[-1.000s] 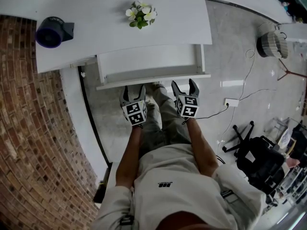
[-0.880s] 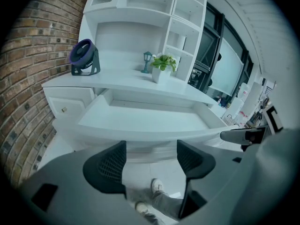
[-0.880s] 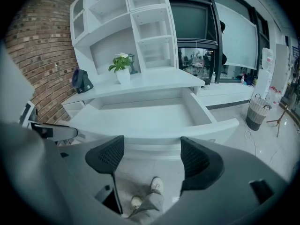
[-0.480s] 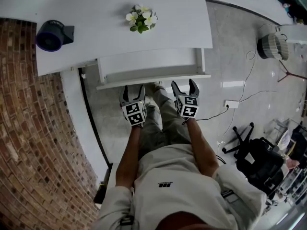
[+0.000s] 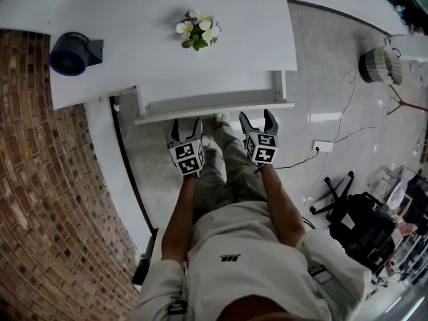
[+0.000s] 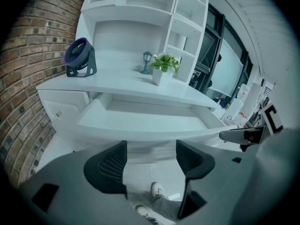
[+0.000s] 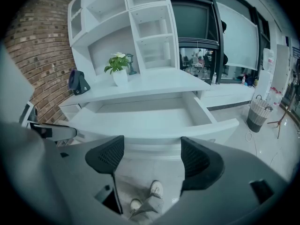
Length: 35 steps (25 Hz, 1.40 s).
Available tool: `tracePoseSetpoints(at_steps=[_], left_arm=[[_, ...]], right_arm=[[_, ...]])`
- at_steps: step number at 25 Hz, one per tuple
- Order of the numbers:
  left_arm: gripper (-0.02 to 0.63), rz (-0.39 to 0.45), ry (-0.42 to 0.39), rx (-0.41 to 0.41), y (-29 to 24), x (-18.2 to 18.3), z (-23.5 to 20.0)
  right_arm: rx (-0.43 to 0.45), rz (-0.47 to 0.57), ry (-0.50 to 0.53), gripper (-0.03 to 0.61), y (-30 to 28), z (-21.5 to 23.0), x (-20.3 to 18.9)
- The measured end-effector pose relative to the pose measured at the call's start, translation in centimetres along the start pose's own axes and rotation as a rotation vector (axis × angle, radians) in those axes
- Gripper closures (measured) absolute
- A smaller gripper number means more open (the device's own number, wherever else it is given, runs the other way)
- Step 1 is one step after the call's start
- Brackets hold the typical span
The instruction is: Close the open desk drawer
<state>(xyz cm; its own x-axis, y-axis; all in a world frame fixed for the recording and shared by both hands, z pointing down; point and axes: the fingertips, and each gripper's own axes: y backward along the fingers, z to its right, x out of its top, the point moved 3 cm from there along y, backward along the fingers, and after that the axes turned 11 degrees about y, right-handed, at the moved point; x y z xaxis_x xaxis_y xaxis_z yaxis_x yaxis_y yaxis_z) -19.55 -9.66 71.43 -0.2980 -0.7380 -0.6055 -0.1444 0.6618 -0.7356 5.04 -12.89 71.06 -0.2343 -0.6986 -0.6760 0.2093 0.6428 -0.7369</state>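
Shelves (image 7: pixel 145 22) show only in gripper views; right gripper's (image 5: pixel 255 116) fingers (image 7: pixel 107 154) gape empty, left gripper's (image 5: pixel 186 124) closing empty, facing drawer (image 5: pixel 214 111).

1. The wide, shallow white desk drawer (image 5: pixel 207 89) stands open, pulled well out from under the white desk top (image 5: pixel 167 45).
2. It lies level, below the right part of the desk top in the head view.
3. Its low side walls (image 5: pixel 278 87) meet a long flat front panel (image 5: pixel 214 112) that overhangs both sides.
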Motion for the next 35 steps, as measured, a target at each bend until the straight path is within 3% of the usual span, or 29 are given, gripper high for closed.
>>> tracePoseSetpoints(at_steps=[35], left_arm=[[0.290,0.019,-0.018,0.013,-3.5,4.0,0.0]], right_arm=[[-0.004,-0.001,0.001,0.216,-3.5,1.4,3.8]])
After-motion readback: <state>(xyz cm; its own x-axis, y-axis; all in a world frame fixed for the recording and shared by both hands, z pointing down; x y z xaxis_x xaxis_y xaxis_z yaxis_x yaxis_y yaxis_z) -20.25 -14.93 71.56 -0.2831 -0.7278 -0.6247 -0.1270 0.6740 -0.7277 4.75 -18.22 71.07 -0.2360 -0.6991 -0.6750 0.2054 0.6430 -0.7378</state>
